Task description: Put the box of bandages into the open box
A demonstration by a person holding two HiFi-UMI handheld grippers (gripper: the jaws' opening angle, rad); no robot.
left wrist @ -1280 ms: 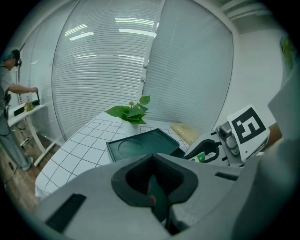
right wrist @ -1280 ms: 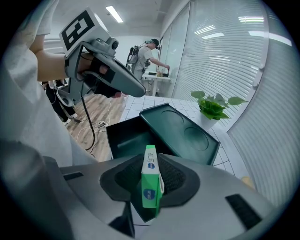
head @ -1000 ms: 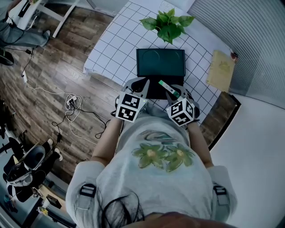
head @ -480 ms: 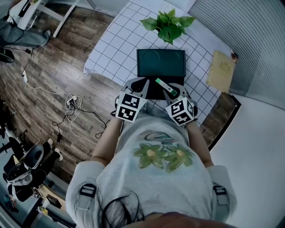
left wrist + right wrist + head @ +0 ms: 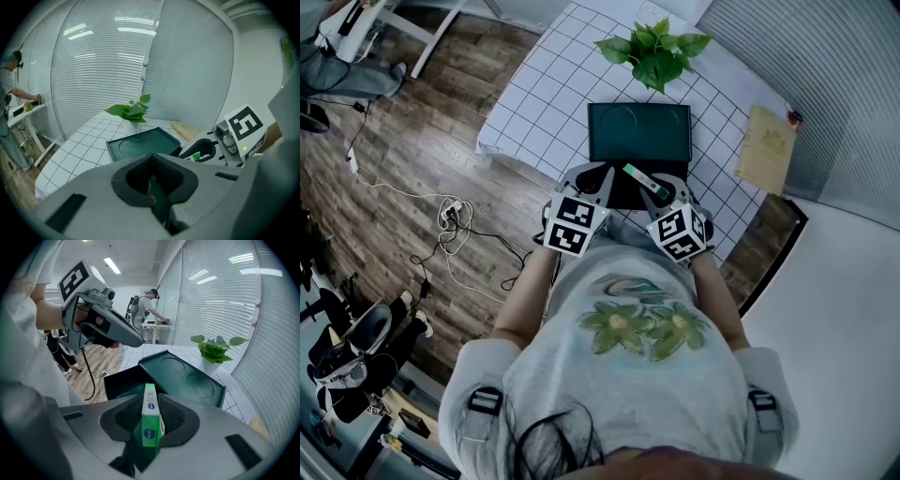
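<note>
The dark green open box [image 5: 623, 192] lies on the gridded table with its lid [image 5: 639, 131] folded back toward the plant. My right gripper [image 5: 651, 190] is shut on the green and white box of bandages [image 5: 637, 176], held edge-up over the open box's near right part. In the right gripper view the bandage box [image 5: 150, 416] stands between the pads [image 5: 173, 416], above the box's dark inside [image 5: 123, 380]. My left gripper [image 5: 592, 180] hovers at the box's near left edge, jaws shut with nothing in them.
A potted plant [image 5: 656, 52] stands behind the lid. A tan flat object [image 5: 766, 148] lies at the table's right edge. The checked tablecloth [image 5: 544, 94] extends to the left. Cables [image 5: 450, 217] lie on the wood floor. A person [image 5: 149, 305] works at a far desk.
My right gripper has carried the bandage box a little left and forward, further over the open box. The left gripper has stayed where it was.
</note>
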